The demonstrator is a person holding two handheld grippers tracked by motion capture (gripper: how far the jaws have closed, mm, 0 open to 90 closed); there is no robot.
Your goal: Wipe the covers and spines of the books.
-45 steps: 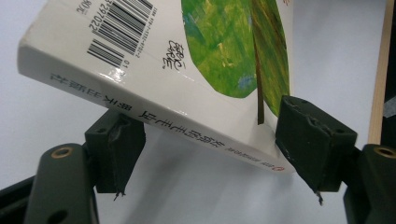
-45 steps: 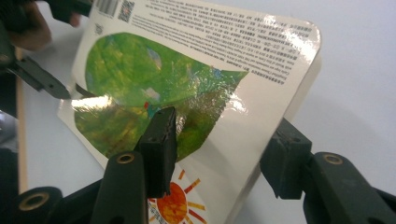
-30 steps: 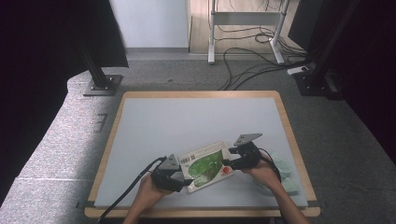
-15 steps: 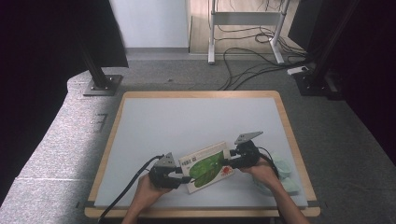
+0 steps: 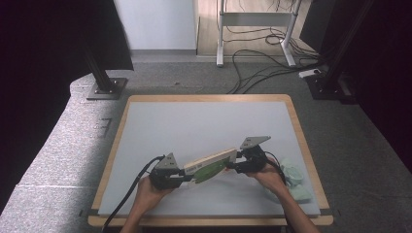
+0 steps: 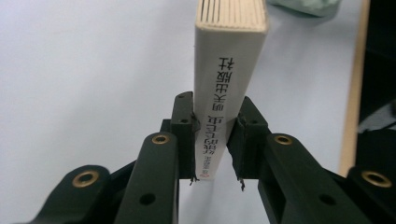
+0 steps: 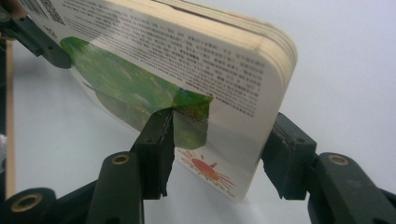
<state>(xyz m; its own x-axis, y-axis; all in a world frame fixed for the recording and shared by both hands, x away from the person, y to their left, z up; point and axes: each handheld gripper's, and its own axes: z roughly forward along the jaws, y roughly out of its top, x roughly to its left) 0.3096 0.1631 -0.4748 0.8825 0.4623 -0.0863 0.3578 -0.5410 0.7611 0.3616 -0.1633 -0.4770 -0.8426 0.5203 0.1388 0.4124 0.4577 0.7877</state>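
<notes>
A thick board book point(image 5: 210, 166) is held on edge just above the near part of the table point(image 5: 204, 121). The left gripper point(image 5: 180, 178), its jaws just closing, clamps the spine end. The right gripper point(image 5: 232, 167) clamps the book's other end. Pale green cloth point(image 5: 293, 177) lies right of the book.

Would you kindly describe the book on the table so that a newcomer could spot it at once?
On the grey table with a wooden rim, look near the front edge, between the person's two hands. The book stands on edge there, thick-paged, with a green leaf picture on its cover; pale green cloths lie flat to its right.
</notes>
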